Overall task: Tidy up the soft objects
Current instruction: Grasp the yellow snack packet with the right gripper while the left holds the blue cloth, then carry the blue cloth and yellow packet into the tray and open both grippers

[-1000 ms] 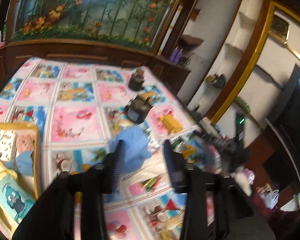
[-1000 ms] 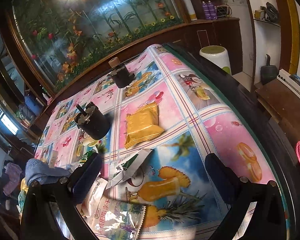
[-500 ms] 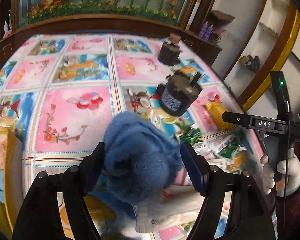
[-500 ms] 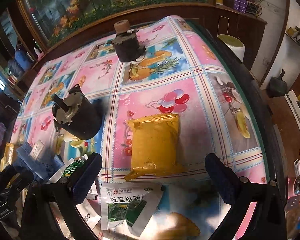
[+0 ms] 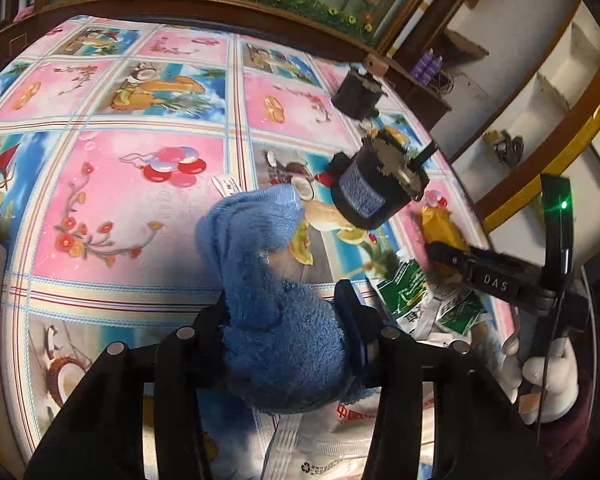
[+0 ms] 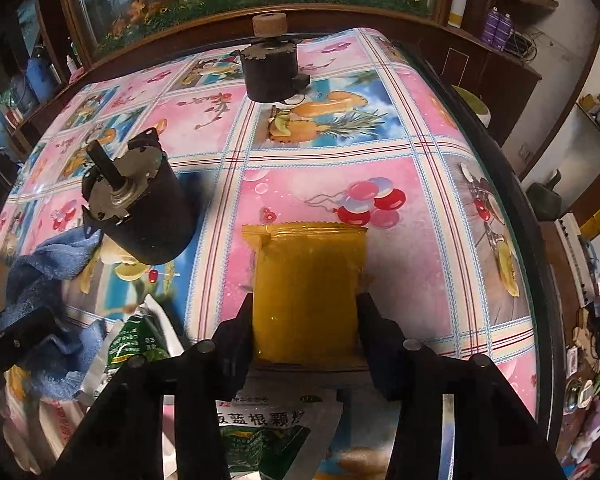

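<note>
The blue towel (image 5: 276,320) is clamped in the left hand-held gripper (image 5: 286,320); the yellow packet (image 6: 306,292), mid-bench (image 6: 420,184), is gripped by the right hand-held gripper (image 6: 305,328).

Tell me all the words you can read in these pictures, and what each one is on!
"DAS" is on the black bar of the right tongs.
"板蓝根颗" and a cut-off character are on the green and white sachet.
A recycling sign is on the clear plastic bag; its red characters are mostly hidden.
The towel tag is too small to read.
The yellow packet shows no words.
</note>
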Motion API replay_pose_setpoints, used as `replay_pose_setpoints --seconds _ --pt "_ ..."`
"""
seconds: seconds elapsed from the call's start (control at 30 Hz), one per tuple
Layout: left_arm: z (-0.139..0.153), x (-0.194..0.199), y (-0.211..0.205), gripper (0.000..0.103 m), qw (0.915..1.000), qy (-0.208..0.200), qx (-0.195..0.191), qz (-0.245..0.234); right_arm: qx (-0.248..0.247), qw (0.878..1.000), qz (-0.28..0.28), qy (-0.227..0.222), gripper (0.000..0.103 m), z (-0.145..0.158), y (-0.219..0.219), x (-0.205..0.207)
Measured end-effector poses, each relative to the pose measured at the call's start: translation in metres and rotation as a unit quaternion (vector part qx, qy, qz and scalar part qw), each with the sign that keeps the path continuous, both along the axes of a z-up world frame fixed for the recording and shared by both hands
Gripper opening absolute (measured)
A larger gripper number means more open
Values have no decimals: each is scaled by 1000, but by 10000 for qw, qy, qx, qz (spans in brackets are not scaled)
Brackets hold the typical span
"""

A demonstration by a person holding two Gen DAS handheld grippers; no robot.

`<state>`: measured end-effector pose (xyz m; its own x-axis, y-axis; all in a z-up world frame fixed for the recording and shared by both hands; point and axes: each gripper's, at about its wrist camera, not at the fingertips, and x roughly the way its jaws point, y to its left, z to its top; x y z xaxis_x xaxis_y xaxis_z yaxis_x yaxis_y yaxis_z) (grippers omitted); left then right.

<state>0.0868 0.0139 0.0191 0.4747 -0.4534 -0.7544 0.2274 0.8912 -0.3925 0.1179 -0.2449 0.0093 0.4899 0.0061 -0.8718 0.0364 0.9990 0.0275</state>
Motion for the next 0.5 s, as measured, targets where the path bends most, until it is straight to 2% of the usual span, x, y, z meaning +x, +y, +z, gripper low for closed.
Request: replay_pose_setpoints --seconds 0.2,0.5 --pt "32 -21 19 42 9978 -281 -586 111 404 9988 -65 -260 49 18 -8 -19" --pt "106 -82 53 43 9861 -999 -1323 72 750 9949 128 -659 49 67 4 -54"
